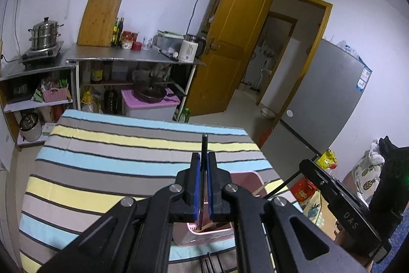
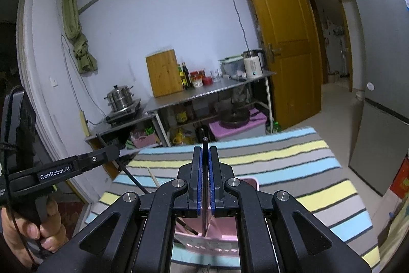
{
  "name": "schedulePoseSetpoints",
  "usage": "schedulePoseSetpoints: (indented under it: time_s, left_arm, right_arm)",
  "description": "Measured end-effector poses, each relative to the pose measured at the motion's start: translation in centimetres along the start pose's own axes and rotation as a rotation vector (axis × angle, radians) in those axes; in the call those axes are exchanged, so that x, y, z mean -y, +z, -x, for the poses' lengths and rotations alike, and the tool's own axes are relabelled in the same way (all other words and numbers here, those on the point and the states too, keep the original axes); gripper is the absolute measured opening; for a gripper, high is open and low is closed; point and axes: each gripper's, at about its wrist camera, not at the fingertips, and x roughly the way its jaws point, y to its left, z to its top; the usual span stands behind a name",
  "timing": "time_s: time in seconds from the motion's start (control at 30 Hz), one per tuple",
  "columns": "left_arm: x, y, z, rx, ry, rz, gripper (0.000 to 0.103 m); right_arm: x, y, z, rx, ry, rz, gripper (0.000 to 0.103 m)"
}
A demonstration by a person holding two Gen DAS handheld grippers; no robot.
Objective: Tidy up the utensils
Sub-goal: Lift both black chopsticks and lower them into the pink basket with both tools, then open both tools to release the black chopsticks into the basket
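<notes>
both grippers, left [image 1: 203,168] and right [image 2: 205,163], each clamped on a dark chopstick [image 1: 204,145] [image 2: 205,145] above the pink basket [image 1: 204,234]: we lower them upright, tips inside its rim.

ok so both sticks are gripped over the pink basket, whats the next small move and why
Probably lower both further, then open. Each hand-held gripper, left and right, is shut on a dark chopstick whose lower end already dips inside the pink basket.
</notes>
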Motion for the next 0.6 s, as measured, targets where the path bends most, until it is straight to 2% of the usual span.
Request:
schedulePoseSetpoints:
  time_s: [0.13, 0.2, 0.27, 0.37, 0.4, 0.6]
  left_arm:
    - [-0.2, -0.7, -0.8, -0.027, 0.013, -0.003, 0.007]
    - [-0.3, -0.9, -1.0, -0.039, 0.016, 0.0, 0.013]
    - [-0.4, -0.9, -1.0, -0.041, 0.027, -0.001, 0.026]
    - [-0.6, -0.9, -0.5, -0.032, 0.033, 0.004, 0.036]
    - [-0.6, -0.9, -0.2, -0.026, 0.035, 0.003, 0.036]
    - [-0.6, -1.4, 2.0, 0.006, 0.033, 0.0, 0.04]
  right_arm:
    - [0.3, -0.7, -0.6, -0.03, 0.009, -0.011, 0.004]
    - [0.4, -0.9, -0.7, -0.041, 0.011, -0.011, 0.004]
    - [0.5, -1.0, -0.7, -0.048, 0.01, -0.009, 0.005]
    - [0.6, -0.9, 0.0, -0.043, 0.017, -0.008, 0.02]
    - [0.7, -0.8, 0.4, -0.039, 0.015, -0.007, 0.025]
    - [0.6, -0.8, 2.9, -0.01, 0.015, -0.005, 0.026]
